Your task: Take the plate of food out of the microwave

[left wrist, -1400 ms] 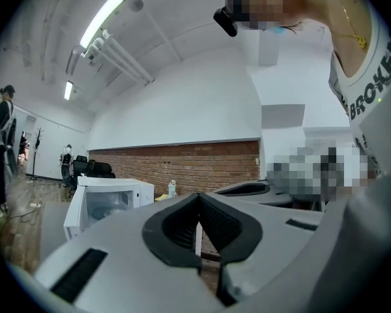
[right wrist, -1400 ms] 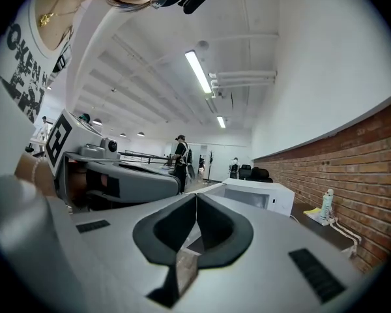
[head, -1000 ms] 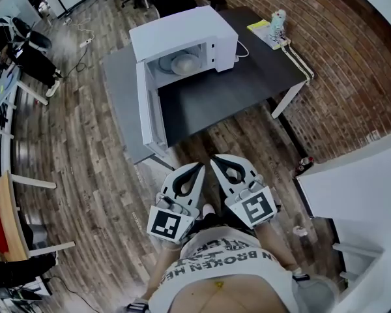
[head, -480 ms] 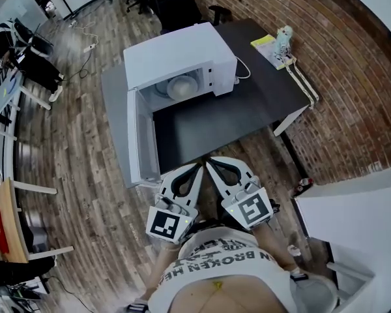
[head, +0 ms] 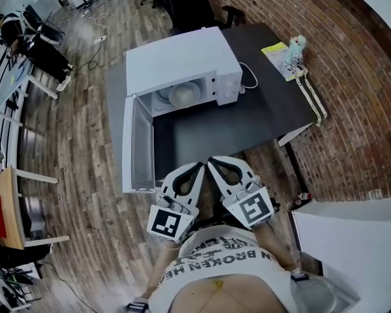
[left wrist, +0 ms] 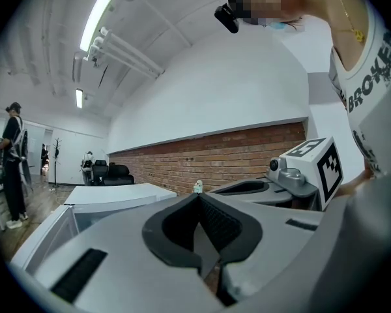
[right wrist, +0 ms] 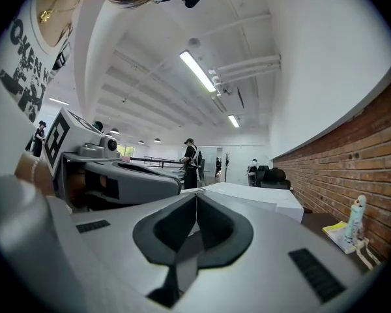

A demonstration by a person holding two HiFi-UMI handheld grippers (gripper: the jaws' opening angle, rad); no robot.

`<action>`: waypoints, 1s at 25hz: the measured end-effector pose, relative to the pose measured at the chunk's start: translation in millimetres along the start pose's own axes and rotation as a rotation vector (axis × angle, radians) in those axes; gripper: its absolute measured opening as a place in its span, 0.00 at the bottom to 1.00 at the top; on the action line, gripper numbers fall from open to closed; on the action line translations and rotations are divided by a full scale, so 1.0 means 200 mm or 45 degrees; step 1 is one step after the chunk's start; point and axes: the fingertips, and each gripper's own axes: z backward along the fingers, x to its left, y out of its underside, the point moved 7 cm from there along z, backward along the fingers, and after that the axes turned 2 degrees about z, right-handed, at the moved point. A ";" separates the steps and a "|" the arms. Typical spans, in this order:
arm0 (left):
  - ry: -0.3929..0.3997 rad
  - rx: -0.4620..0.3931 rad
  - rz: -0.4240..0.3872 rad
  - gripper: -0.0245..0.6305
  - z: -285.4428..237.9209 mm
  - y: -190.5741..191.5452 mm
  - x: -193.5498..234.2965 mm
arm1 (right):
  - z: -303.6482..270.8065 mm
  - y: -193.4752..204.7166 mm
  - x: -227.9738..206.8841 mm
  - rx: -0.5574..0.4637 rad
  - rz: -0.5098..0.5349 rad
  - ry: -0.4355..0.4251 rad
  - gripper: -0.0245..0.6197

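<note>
Head view: the plate of food point(head: 184, 94) sits inside the microwave point(head: 182, 57), whose door point(head: 135, 145) stands wide open.

Left gripper view: the left claw point(left wrist: 197, 201) is closed and empty, well short of the microwave.

Right gripper view: the right claw point(right wrist: 195, 204) is likewise closed on nothing.

The plate is probably stiff, slick and breakable. Pinch its rim nearest the microwave's opening and keep it level.

A dark table point(head: 247, 124) carries an open white microwave point(head: 182, 60), a yellow pad point(head: 275, 51) and a small pale object point(head: 296, 45).
</note>
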 end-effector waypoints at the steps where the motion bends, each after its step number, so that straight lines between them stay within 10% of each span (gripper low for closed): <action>1: -0.011 0.002 -0.004 0.05 -0.03 0.00 0.00 | 0.00 0.01 -0.04 -0.003 0.000 -0.008 0.05; 25: -0.098 0.034 -0.013 0.05 -0.39 0.03 0.16 | -0.19 0.11 -0.42 -0.016 -0.074 -0.042 0.05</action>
